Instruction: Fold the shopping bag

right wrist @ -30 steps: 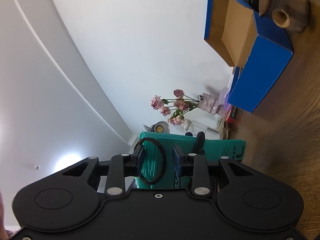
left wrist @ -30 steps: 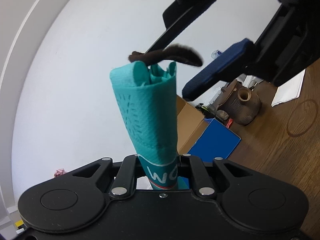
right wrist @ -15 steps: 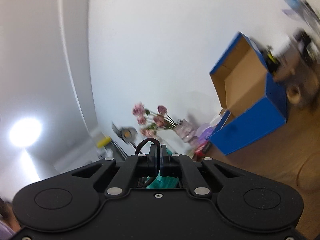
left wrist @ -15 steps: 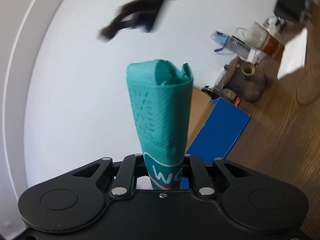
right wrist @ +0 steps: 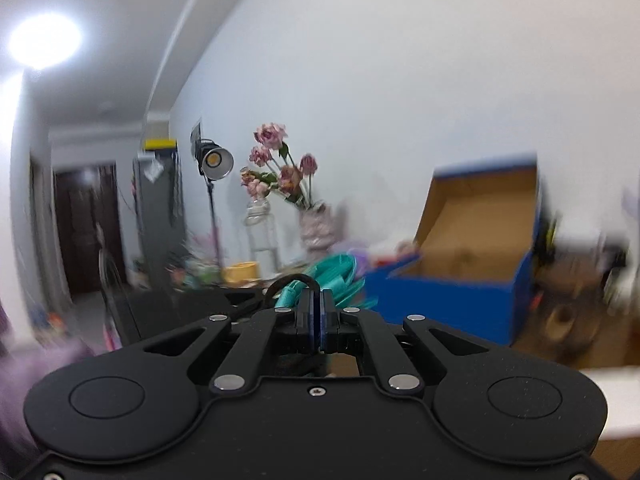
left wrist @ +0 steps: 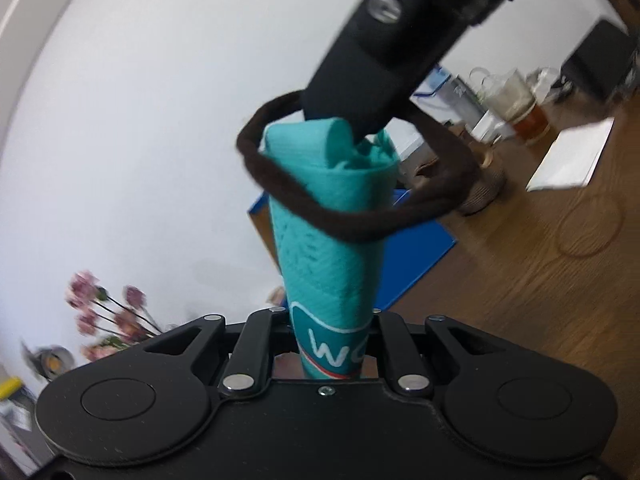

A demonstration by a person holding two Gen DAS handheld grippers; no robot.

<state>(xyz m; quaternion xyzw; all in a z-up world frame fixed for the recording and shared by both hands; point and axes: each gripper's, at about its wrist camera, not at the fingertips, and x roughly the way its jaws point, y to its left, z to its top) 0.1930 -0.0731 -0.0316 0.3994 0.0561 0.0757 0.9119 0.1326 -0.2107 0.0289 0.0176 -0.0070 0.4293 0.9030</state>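
The left gripper (left wrist: 332,344) clamps the lower end of the bag (left wrist: 332,216), a teal cloth roll that stands up out of the jaws and fans a little wider toward its top; white letters "Wo" show on the part just above the jaws. A dark brown band (left wrist: 360,184) is looped around the upper part of the roll, slack and stretched into a wide oval, lying lower at the near side and higher at the back. The right gripper (left wrist: 380,52) comes in from the upper right in the left wrist view, its black tip touching the top of the roll inside the loop. In the right wrist view that gripper (right wrist: 319,320) has its blue pads pressed together, a dark curve of the band rising just ahead of the tips, so it is pinched on the band; teal folds of the bag (right wrist: 336,276) sit right behind. Beyond, on a wooden table (left wrist: 520,300), stand a blue box (right wrist: 472,256) with its flap open against the white wall, a vase of pink roses (right wrist: 276,168), a glass pitcher (left wrist: 516,108) with brown liquid and a white sheet (left wrist: 572,160); much of this is blurred
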